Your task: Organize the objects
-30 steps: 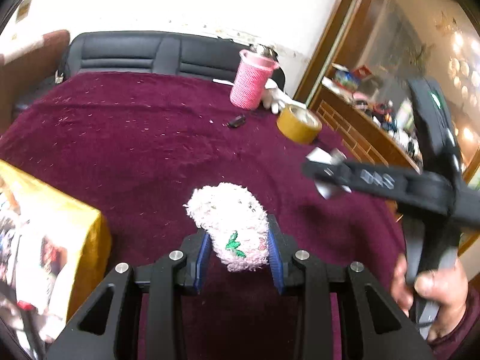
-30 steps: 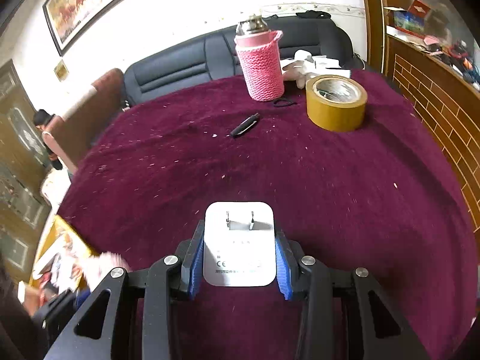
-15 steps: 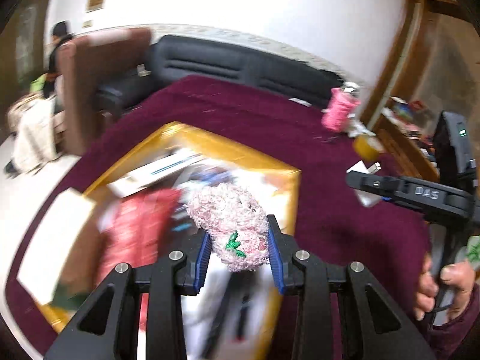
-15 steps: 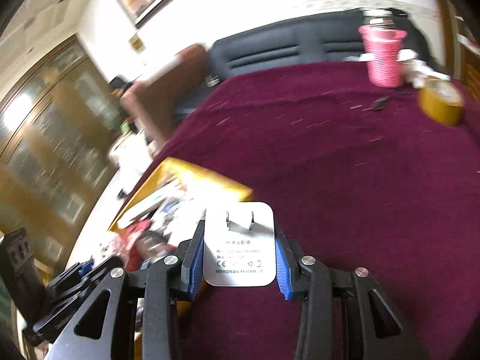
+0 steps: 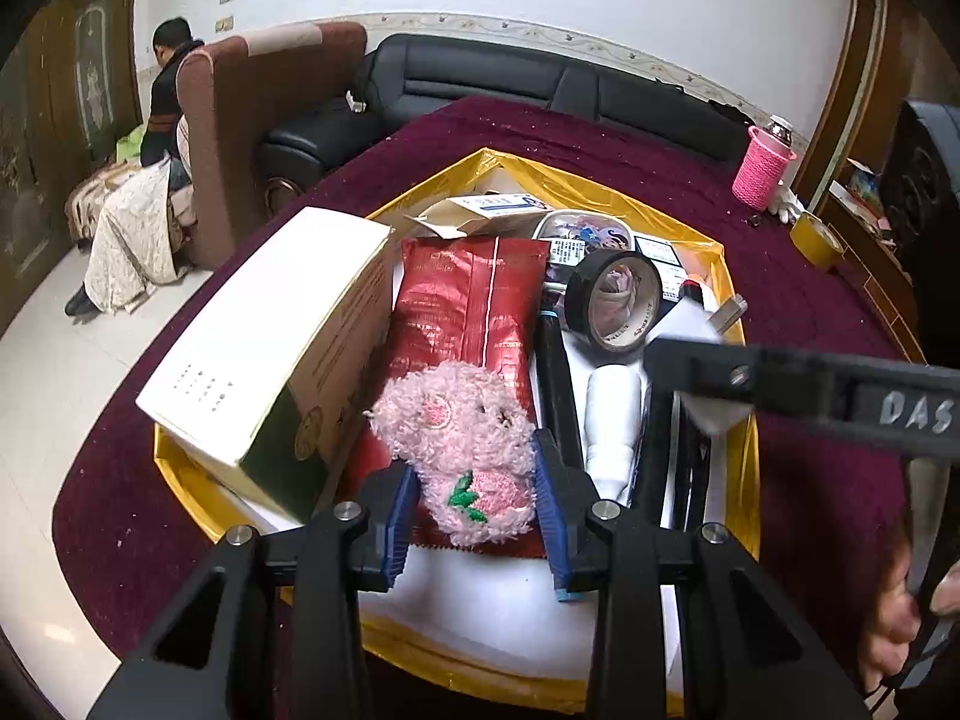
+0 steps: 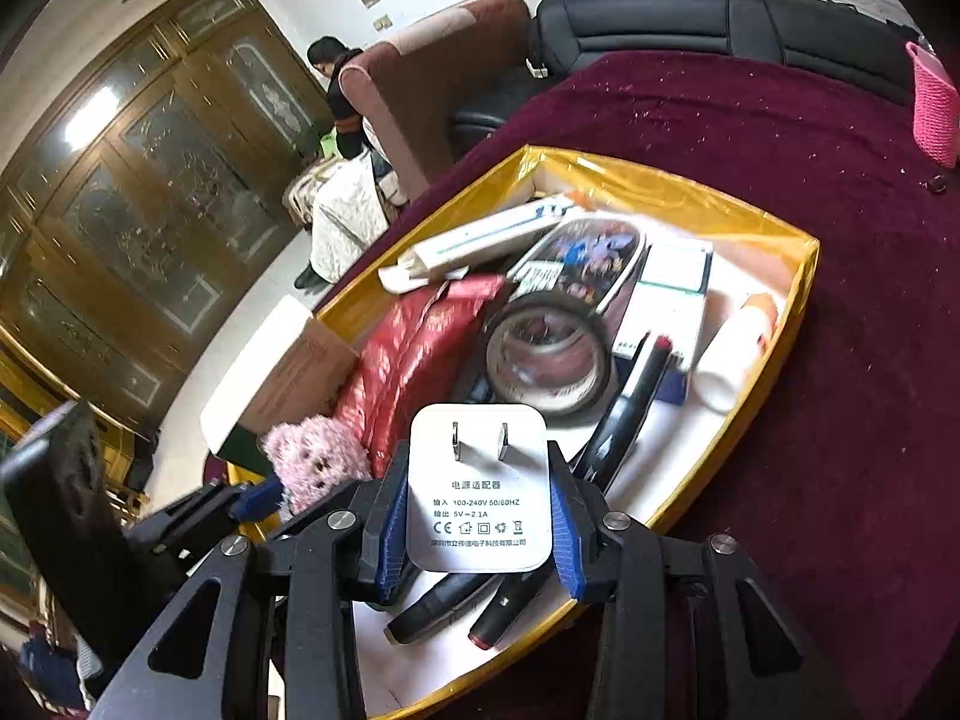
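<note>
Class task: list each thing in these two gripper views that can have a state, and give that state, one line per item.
left gripper: shut on the pink plush toy, over the gold tray
right gripper: shut on the white power adapter, prongs up
gold tray: open-topped, crowded with items
black tape roll: tilted on its edge
cream box: closed, leaning over the tray's rim
red packet: lying flat

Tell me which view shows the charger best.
The right wrist view: the charger sits face-on in the right claw, prongs and label readable, over the box. In the left wrist view only a blurred white corner of it shows behind the right claw's bar.
</note>
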Demonstrator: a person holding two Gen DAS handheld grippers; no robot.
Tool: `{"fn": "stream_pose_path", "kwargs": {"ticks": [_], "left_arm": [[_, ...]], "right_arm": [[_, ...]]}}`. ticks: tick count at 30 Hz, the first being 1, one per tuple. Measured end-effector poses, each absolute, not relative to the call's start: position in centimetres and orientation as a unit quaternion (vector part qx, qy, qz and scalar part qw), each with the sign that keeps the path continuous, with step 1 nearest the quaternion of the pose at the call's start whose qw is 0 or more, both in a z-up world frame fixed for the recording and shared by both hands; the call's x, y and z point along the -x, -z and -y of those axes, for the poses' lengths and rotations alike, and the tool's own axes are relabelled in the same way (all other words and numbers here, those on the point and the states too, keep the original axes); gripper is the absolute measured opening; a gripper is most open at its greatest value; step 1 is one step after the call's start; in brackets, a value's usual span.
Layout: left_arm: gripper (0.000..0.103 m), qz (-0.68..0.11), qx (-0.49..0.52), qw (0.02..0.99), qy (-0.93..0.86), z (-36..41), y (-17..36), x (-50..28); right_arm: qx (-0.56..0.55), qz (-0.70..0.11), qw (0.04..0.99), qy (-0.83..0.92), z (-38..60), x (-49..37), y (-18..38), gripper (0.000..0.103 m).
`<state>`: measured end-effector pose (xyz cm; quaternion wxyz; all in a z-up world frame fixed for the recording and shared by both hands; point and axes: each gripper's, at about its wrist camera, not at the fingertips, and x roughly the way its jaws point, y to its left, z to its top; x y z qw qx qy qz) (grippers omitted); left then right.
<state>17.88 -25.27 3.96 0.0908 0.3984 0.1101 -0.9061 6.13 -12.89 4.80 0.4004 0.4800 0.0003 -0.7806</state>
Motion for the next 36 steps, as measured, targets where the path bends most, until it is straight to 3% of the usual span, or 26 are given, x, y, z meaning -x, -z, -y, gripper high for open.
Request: {"fn": "stream_pose_path", "kwargs": {"ticks": [3, 5, 8, 11, 14, 16, 19, 22, 29, 36], "left_arm": [[0.046, -0.103, -0.393, 0.094, 0.909, 25.2, -4.1, -18.1], [0.062, -0.101, -0.386, 0.099, 0.912, 25.2, -4.2, -18.3], [0.076, -0.099, -0.379, 0.106, 0.914, 25.2, -4.6, -18.6], [0.085, -0.093, -0.364, 0.118, 0.919, 25.0, -5.4, -19.0], [0.095, -0.082, -0.342, 0.139, 0.926, 24.7, -6.4, -19.5], [0.096, -0.074, -0.322, 0.153, 0.931, 24.4, -7.4, -20.1], [0.103, -0.059, -0.281, 0.179, 0.941, 23.9, -9.3, -21.3], [0.103, -0.045, -0.248, 0.184, 0.95, 23.2, -10.8, -22.3], [0.103, -0.086, -0.263, 0.145, 0.95, 22.7, -11.4, -22.0], [0.103, -0.094, -0.252, 0.176, 0.947, 22.8, -11.8, -22.5]], "right_arm": [[-0.482, -0.009, 0.393, 0.783, 12.9, -6.6, -4.1, 0.044], [-0.48, -0.012, 0.39, 0.786, 13.0, -6.7, -4.1, 0.044], [-0.466, -0.019, 0.389, 0.795, 13.0, -7.0, -4.5, 0.046], [-0.446, -0.019, 0.393, 0.804, 12.6, -7.5, -5.6, 0.048], [-0.415, -0.01, 0.39, 0.822, 11.9, -8.4, -7.1, 0.07], [-0.391, -0.001, 0.384, 0.837, 11.0, -9.1, -8.1, 0.081], [-0.356, -0.005, 0.368, 0.859, 9.9, -10.1, -9.4, 0.084], [-0.325, -0.006, 0.345, 0.881, 8.8, -10.8, -10.5, 0.09], [-0.299, 0.013, 0.31, 0.902, 5.6, -11.3, -11.2, 0.094], [-0.277, 0.0, 0.266, 0.923, 3.6, -11.8, -11.3, 0.096]]}}
